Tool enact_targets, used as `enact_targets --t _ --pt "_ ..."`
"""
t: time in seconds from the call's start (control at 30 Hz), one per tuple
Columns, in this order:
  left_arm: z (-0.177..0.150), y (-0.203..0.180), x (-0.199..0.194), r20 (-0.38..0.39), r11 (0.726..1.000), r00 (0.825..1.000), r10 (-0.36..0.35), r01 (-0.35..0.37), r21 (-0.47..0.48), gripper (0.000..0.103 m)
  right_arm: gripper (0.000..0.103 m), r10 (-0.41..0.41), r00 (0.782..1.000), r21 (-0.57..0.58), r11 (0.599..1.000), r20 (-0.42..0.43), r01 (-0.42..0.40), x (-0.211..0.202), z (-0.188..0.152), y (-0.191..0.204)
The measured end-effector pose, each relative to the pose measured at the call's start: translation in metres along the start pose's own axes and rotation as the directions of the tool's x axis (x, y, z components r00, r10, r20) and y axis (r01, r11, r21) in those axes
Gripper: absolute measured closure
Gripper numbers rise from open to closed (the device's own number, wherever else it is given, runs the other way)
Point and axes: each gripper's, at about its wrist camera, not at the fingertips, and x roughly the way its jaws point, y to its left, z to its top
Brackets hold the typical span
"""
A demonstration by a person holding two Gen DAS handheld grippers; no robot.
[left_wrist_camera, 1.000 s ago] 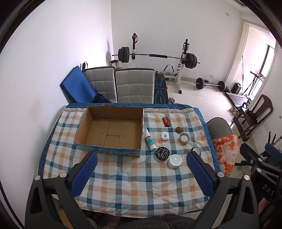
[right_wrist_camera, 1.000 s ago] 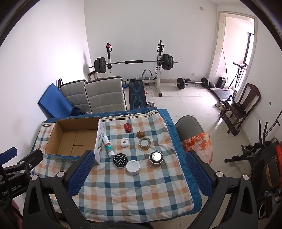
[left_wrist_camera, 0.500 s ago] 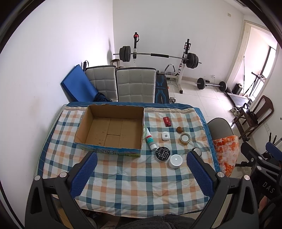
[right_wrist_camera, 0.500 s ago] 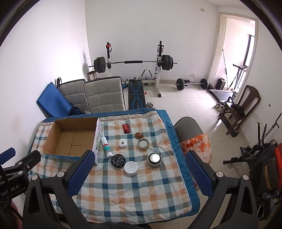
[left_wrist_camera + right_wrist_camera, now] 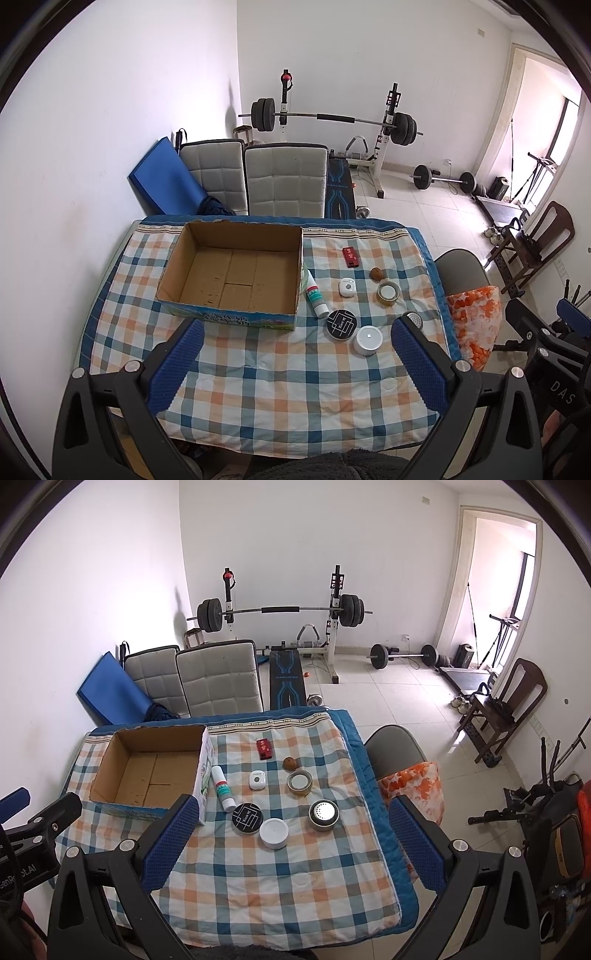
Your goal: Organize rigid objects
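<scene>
An open, empty cardboard box stands on the left of the checked tablecloth. To its right lie several small items: a white tube, a black round tin, a white round lid, a silver tin, a tape roll, a white case, a brown nut and a red box. My left gripper and right gripper are both open, empty, high above the table's near edge.
Two grey padded chairs stand behind the table, a grey chair with orange cloth at its right. A blue mat leans on the left wall. A barbell rack and weights are at the back, a wooden chair on the right.
Both views have drifted slightly, the table and objects shifting a little in frame. Nothing on the table has moved and both grippers stay open.
</scene>
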Motion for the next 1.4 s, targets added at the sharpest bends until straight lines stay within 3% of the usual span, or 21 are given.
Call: enact_targets --t 1.4 --pt "0.013 0.011 -0.001 0.019 1.0 1.0 0.01 -0.01 -0.011 0.0 0.0 0.032 0.998 0.001 0.999 0.049 -0.032 -0.013 -0.001 0.01"
